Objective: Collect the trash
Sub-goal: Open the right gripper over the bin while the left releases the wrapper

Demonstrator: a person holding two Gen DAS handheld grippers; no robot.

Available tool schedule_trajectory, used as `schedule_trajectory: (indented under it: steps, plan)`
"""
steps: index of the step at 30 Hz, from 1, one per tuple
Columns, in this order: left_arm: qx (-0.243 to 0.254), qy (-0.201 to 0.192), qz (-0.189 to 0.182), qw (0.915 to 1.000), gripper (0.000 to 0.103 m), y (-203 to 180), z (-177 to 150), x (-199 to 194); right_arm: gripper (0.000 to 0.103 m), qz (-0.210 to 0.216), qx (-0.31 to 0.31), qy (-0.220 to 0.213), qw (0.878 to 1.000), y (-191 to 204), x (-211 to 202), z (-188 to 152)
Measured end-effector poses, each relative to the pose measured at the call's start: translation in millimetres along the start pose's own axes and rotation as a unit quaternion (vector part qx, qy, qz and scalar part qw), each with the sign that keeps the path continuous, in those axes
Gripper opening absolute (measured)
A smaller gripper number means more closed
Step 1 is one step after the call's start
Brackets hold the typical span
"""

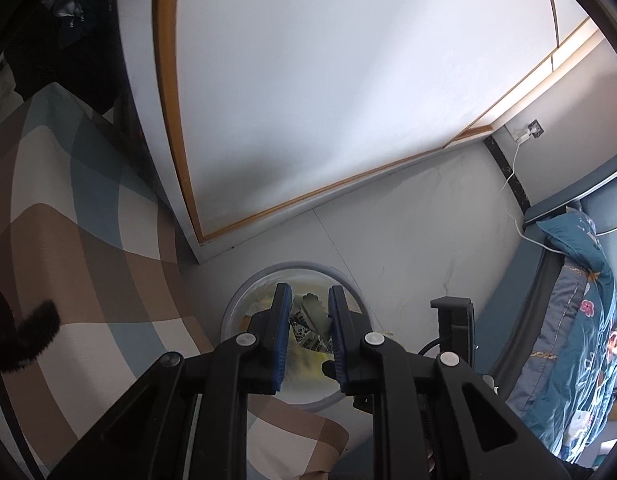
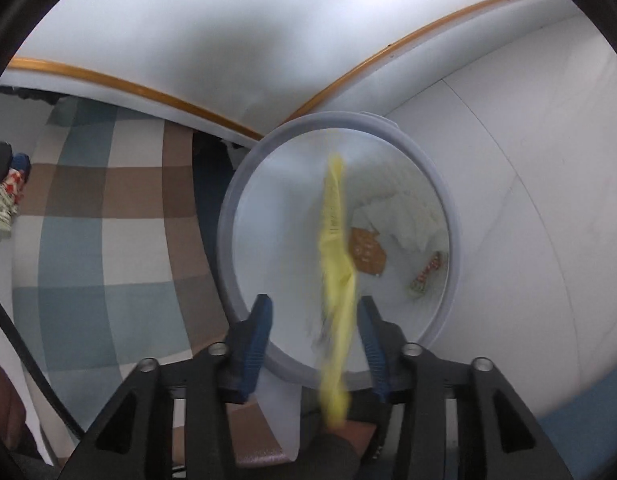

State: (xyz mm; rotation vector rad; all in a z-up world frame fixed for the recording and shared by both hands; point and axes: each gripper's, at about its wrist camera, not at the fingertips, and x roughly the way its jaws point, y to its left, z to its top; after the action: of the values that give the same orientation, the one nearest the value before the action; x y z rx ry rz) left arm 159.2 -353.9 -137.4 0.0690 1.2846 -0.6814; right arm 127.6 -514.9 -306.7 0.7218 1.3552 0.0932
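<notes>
White wall panels with a thin gold trim (image 2: 108,80) meet pale floor tiles (image 2: 528,152), and a bed cover checked in brown, blue and cream (image 2: 108,216) lies left of both pairs of jaws.

Seen from the right wrist, the right gripper (image 2: 314,332) has its jaws standing apart. A long yellow wrapper (image 2: 334,264) hangs between them, nearer the right finger, its long axis running straight ahead from the jaws toward the far rim of the bin; neither blue pad clearly presses on it (it is motion-blurred, so contact is hard to judge). Directly ahead sits a round white trash bin (image 2: 244,208). Inside it, right of the yellow wrapper, lie a brown wrapper (image 2: 366,250), crumpled white paper (image 2: 404,220) and a small red-and-white wrapper (image 2: 426,274).

Seen from the left wrist, the left gripper (image 1: 308,300) has its jaws narrow, clamped on a crumpled printed wrapper (image 1: 308,324) above the same bin. The wrapper's print is unreadable. The gripper body hides most of the bin's contents. Right of the jaws, a floral blue pillow (image 1: 580,304) is cut off by the lens edge.
</notes>
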Motion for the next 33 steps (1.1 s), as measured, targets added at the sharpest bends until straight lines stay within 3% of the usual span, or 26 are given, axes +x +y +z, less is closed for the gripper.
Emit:
schedule_trajectory:
  steps: [7,13,24,30,33]
  plan:
    - [0.001,0.039,0.006,0.9992,0.014,-2,-5,17,0.047,0.000,0.007,-0.019,1.000,-16,-21,-3]
    - [0.012,0.086,0.028,0.9958,0.015,-8,-7,36,0.066,-0.018,0.036,-0.067,0.997,-40,-55,-11]
    - [-0.022,0.154,0.048,0.9867,0.020,0,-16,55,0.067,-0.022,0.055,-0.125,0.990,-45,-86,-16]
    - [-0.017,0.154,0.053,0.9865,0.039,-1,-19,51,0.069,-0.014,0.055,-0.137,0.989,-42,-93,-12]
    - [-0.013,0.148,0.057,0.9872,0.058,-2,-19,48,0.069,-0.012,0.053,-0.136,0.989,-38,-93,-11]
